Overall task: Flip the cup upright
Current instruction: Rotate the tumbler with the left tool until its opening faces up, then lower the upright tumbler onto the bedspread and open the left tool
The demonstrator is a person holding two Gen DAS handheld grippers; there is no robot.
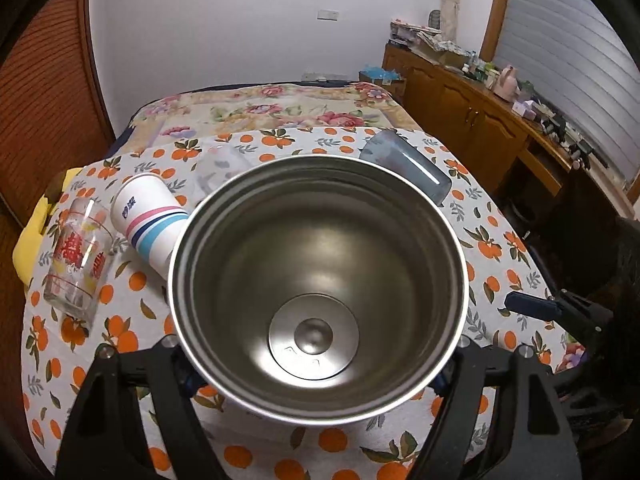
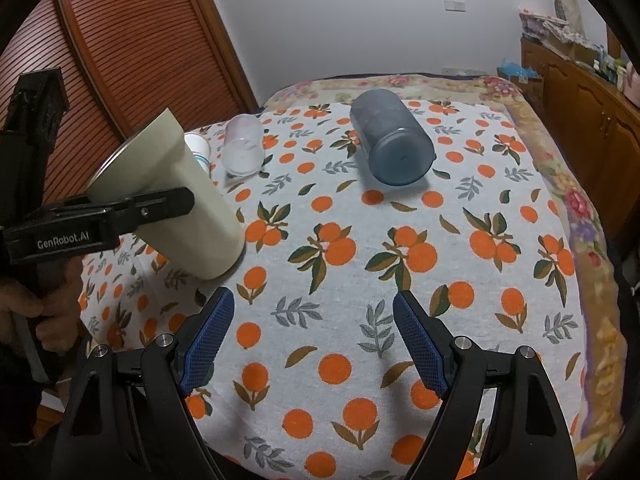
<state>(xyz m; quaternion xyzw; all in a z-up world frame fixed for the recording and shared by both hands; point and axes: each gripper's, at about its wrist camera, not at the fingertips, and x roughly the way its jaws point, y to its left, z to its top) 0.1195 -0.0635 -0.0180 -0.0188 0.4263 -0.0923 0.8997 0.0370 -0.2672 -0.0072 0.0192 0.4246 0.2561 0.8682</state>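
Steel fills my left wrist view: the cream-walled tumbler with a stainless steel interior (image 1: 318, 292) sits clamped in my left gripper (image 1: 318, 364), mouth tipped toward the camera so I look straight down to its round base disc. From my right wrist view, the same tumbler (image 2: 188, 208) is tilted, its base low near the orange-print tablecloth (image 2: 360, 280) and its rim raised up and away to the left; one black finger (image 2: 160, 204) of my left gripper presses across its side.

Going left to right across the cloth in the left view: a clear drinking glass with red and yellow print (image 1: 76, 256) stands upright at the far left, then a white paper cup with pink and blue stripes (image 1: 148, 224) lies on its side just beside the tumbler's rim. Behind the rim a clear plastic cup (image 1: 222, 168) shows faintly. Farther right lies a smoky blue translucent cup (image 1: 404, 164), on its side.

My right gripper (image 2: 312, 336) hovers above the cloth with its blue-padded fingers (image 2: 208, 336) spread apart, pinching nothing.
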